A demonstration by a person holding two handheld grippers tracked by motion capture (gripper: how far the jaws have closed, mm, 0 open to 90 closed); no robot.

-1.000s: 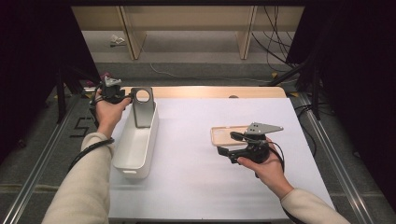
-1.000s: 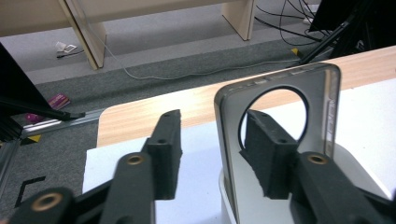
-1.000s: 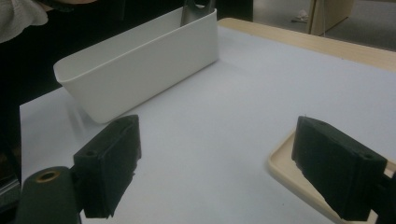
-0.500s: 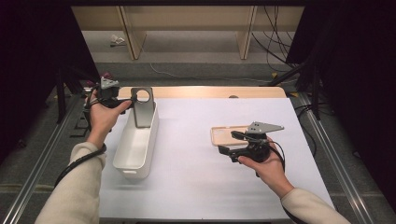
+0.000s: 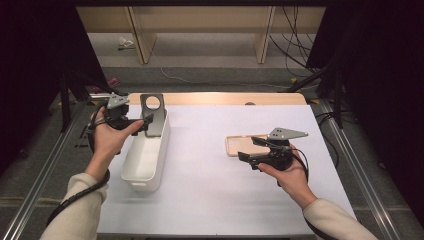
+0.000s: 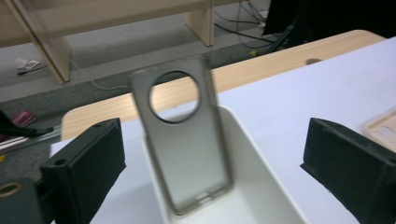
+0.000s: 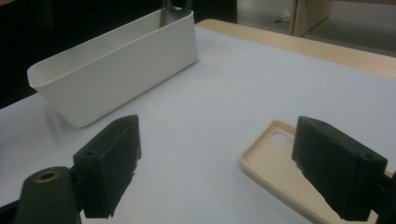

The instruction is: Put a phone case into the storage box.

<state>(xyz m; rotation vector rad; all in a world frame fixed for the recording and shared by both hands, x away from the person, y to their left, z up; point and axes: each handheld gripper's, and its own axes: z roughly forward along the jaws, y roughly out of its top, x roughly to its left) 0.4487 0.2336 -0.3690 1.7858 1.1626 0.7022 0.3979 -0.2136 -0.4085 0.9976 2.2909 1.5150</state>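
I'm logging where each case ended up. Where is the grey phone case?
In the high view the grey phone case stands upright at the far end of the white bin, table's left side, before the open left claw.

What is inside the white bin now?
A grey phone case stands upright at the far end of the white bin, leaning on its wall. The case hides the floor directly behind it.

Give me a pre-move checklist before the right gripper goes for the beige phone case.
1. Right gripper open: ok, jaws stand wide apart.
2. Beige phone case lying flat on the table: ok.
3. Case between the jaws: not ok, it sits off toward one jaw.
4. Left gripper released: ok, open.
5. Grey phone case stands in the white bin: ok, leaning at the far end.
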